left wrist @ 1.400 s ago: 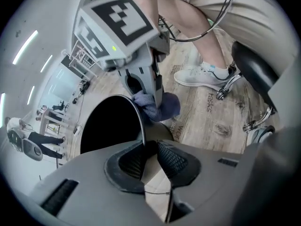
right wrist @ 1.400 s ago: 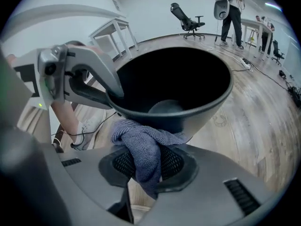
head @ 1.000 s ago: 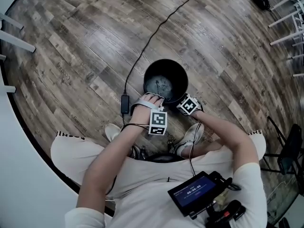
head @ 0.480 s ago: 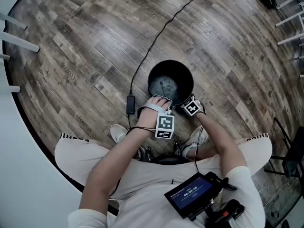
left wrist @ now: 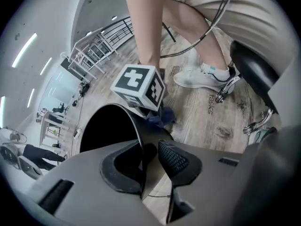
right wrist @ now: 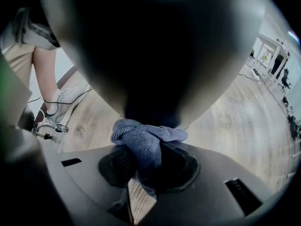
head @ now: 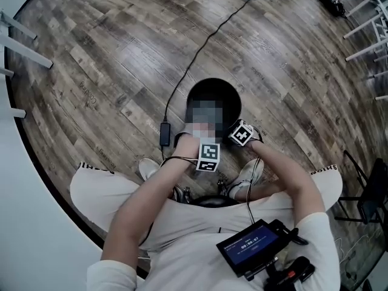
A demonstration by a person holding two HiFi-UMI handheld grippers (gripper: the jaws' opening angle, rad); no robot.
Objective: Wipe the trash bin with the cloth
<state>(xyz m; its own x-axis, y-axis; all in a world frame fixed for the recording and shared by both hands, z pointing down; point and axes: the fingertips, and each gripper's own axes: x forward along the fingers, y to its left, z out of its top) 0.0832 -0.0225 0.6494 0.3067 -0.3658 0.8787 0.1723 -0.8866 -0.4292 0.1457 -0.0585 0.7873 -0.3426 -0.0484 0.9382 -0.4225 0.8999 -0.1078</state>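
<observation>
The left gripper (left wrist: 150,155) straddles the rim of the round black plastic trash bin (head: 229,88), one pad inside the wall and one outside. Its jaws have just been opening, and the outer pad now stands a little off the wall. The right gripper (right wrist: 143,160) is clamped on a bunched blue-grey microfibre cloth (right wrist: 146,136), which presses against the bin's outer side near the rim. The bin stands upright on the grey-brown wooden plank floor (head: 109,53), just in front of the seated person's white shoes (left wrist: 202,76), with a thin black cable (head: 200,52) running past it.
</observation>
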